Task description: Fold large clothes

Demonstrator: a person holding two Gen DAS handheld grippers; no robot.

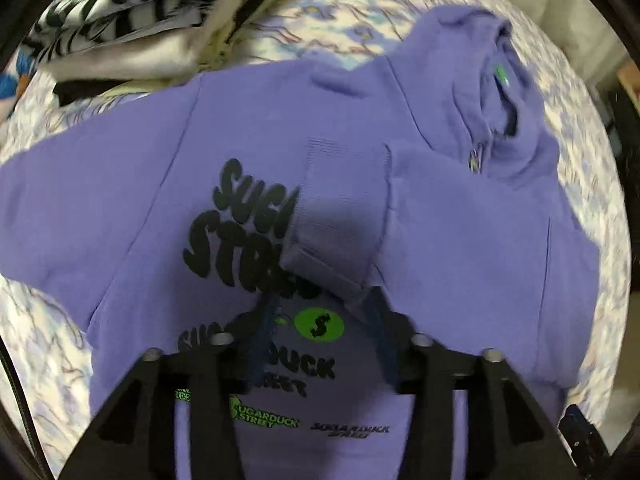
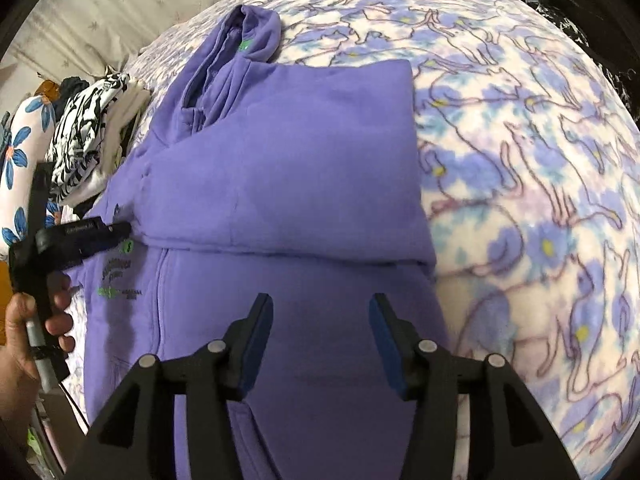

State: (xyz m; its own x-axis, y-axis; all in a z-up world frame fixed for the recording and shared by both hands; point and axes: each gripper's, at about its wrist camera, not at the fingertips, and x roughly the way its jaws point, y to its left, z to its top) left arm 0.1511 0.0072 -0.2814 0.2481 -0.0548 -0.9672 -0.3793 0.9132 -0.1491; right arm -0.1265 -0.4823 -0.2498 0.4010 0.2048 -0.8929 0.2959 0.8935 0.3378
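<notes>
Blue-padded fingers of the right gripper stand well apart and grip nothing, poised over the lower body of the purple hoodie, which lies print-side up on the patterned blanket. One sleeve is already folded across the chest, its ribbed cuff covering part of the black lettering; the other sleeve is spread out flat toward the pile of other clothes. The left gripper hangs just above the green logo, jaws spread, nothing between them; motion blur makes contact with the cloth impossible to judge. Handling estimate: thick fleece — soft, limp, moderately heavy for a garment, likely to sag and drag when raised by one point, not fragile, not slippery. Recommended holds are doubled or reinforced zones: the cuff, the shoulder seam, the hem band or the folded side edge, where a pinch catches several layers. Clearance: open blanket lies beyond the folded edge on the right-hand side, giving room to swing; the spread sleeve's tip lies near the pile, so folding it inward probably suits better than sweeping outward. The hood lies bunched at the far end.
</notes>
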